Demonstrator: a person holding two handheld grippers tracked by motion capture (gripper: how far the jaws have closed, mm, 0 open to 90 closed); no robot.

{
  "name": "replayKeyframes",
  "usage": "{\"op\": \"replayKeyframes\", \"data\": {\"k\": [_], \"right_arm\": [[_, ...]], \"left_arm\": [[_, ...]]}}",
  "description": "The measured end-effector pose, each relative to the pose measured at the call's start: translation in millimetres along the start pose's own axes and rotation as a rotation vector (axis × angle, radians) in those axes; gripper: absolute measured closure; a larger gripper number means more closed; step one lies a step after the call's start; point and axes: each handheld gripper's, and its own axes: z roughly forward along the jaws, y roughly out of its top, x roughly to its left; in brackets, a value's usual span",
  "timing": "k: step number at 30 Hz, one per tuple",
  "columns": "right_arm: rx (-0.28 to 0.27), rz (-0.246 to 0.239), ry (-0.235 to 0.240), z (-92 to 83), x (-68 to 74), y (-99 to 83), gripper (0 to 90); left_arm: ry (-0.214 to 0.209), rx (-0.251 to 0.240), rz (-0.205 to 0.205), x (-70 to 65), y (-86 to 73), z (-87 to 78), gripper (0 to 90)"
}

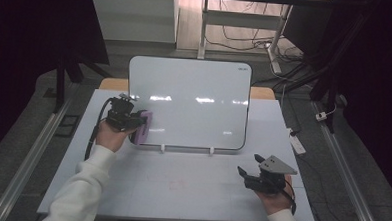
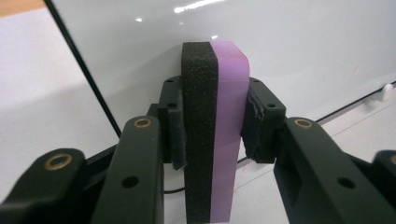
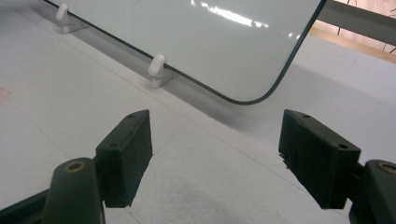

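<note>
A whiteboard (image 1: 189, 102) leans upright on two white stands at the middle of the white table (image 1: 180, 185). My left gripper (image 1: 133, 122) is shut on a purple eraser (image 1: 143, 126) with a black foam pad. The eraser is at the board's lower left corner. In the left gripper view the eraser (image 2: 215, 135) stands between both pads, black foam on the left, purple body on the right, close to the whiteboard (image 2: 289, 51). My right gripper (image 1: 248, 165) rests open over the table's front right, with nothing between its jaws. The right gripper view shows the whiteboard (image 3: 210, 37) corner ahead.
White stand clips (image 3: 157, 70) hold the board's lower edge. Cables and table legs (image 1: 247, 40) lie on the floor behind. A power strip (image 1: 297, 142) sits off the table's right edge. A metal rail (image 1: 26, 158) runs along the left floor.
</note>
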Motion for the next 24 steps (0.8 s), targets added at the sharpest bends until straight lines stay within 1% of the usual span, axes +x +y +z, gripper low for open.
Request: {"op": "replayKeyframes", "data": {"k": [6,8,9,12,16,18,19,21,23,24], "right_arm": [[-0.002,-0.002,-0.004,-0.5,0.5,0.2,25.5],[-0.002,0.0,-0.003,-0.4,0.1,0.1,25.5],[-0.003,-0.001,-0.004,-0.6,0.2,0.2,25.5],[-0.005,-0.003,-0.007,-1.2,0.5,0.4,25.5],[-0.006,-0.002,-0.009,-1.1,0.3,0.4,25.5],[-0.006,-0.001,-0.009,-1.1,0.3,0.4,25.5],[-0.007,-0.002,-0.009,-1.2,0.3,0.5,25.5],[-0.009,-0.001,-0.01,-1.4,0.3,0.5,25.5],[-0.012,0.002,-0.01,-1.8,-0.2,0.1,25.5],[-0.014,0.005,-0.01,-2.0,-0.6,-0.3,25.5]], "left_arm": [[-0.003,-0.017,-0.004,-2.2,-7.0,3.8,61.7],[0.013,-0.038,0.0,-2.6,-9.4,2.8,62.1],[0.017,-0.042,-0.005,-2.6,-10.4,2.7,62.3],[0.028,-0.044,-0.002,-3.4,-13.2,2.4,62.5],[0.035,-0.059,-0.007,-3.1,-16.3,2.7,61.4],[0.024,-0.061,-0.01,-3.0,-16.8,3.6,53.9],[0.01,-0.067,-0.013,-2.7,-17.0,3.7,50.2],[-0.012,-0.087,-0.016,-2.8,-17.6,2.3,47.2],[-0.005,-0.103,-0.006,-4.0,-17.7,0.1,40.8],[-0.018,-0.116,-0.004,-4.2,-18.0,-1.4,39.6]]}}
